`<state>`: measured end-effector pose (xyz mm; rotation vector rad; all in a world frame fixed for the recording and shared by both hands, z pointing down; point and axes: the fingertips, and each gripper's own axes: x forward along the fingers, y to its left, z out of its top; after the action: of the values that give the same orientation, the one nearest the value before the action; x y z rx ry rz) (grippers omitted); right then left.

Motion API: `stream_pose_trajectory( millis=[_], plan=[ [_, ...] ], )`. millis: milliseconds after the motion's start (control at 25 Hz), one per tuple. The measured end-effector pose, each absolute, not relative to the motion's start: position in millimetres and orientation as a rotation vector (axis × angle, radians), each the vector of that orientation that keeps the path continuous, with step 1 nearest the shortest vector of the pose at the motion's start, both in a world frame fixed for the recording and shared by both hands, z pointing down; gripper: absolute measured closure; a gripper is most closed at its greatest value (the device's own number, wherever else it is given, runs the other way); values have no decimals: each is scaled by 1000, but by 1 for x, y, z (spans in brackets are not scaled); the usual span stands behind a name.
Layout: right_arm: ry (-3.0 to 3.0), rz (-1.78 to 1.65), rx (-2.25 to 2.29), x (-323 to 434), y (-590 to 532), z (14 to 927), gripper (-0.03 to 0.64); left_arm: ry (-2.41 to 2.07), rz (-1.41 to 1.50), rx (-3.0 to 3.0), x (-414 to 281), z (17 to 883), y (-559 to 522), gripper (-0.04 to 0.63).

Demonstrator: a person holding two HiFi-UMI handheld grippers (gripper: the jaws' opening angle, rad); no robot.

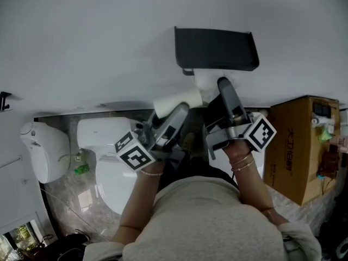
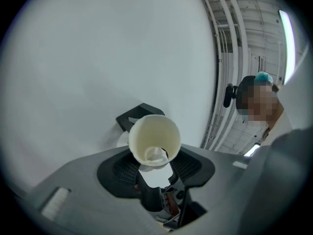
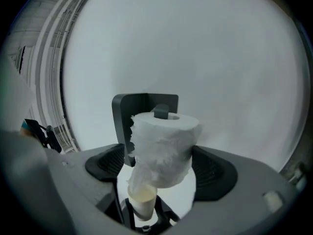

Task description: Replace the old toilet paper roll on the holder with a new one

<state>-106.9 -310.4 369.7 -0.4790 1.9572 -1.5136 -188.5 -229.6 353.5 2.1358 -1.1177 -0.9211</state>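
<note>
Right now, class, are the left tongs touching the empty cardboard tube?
Touching. The left gripper view shows the cardboard tube pinched between the left tongs, with no gap on either side.

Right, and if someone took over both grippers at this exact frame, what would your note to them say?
Left gripper: shut on the empty cardboard tube, held clear of the wall holder, below it and to the left in the head view.
Right gripper: closed on the new roll, which sits on the holder's peg; the peg end shows through the roll's hole.
Done: the old tube is off and the new roll is threaded on.
Left: probably let go of the new roll, draw the right gripper back, and put the tube aside. A torn sheet hangs loose at the roll's left edge.
</note>
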Motion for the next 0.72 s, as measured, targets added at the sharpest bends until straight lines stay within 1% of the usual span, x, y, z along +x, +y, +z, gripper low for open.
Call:
stream_pose_trajectory(
  millis=[280, 480, 600, 720],
  plan=[
    [2010, -1525, -458, -114, -310, 371, 187, -1146, -933, 2112, -192, 357, -229, 388],
    [2081, -1509, -435, -118, -288, 366, 187, -1160, -948, 2118, -193, 351, -211, 388],
    [2087, -1535, -422, -122, -292, 368, 187, -1156, -947, 2112, -191, 353, -220, 388],
    [2116, -1518, -401, -115, -261, 359, 187, -1161, -956, 2132, -180, 346, -194, 388]
  ],
)
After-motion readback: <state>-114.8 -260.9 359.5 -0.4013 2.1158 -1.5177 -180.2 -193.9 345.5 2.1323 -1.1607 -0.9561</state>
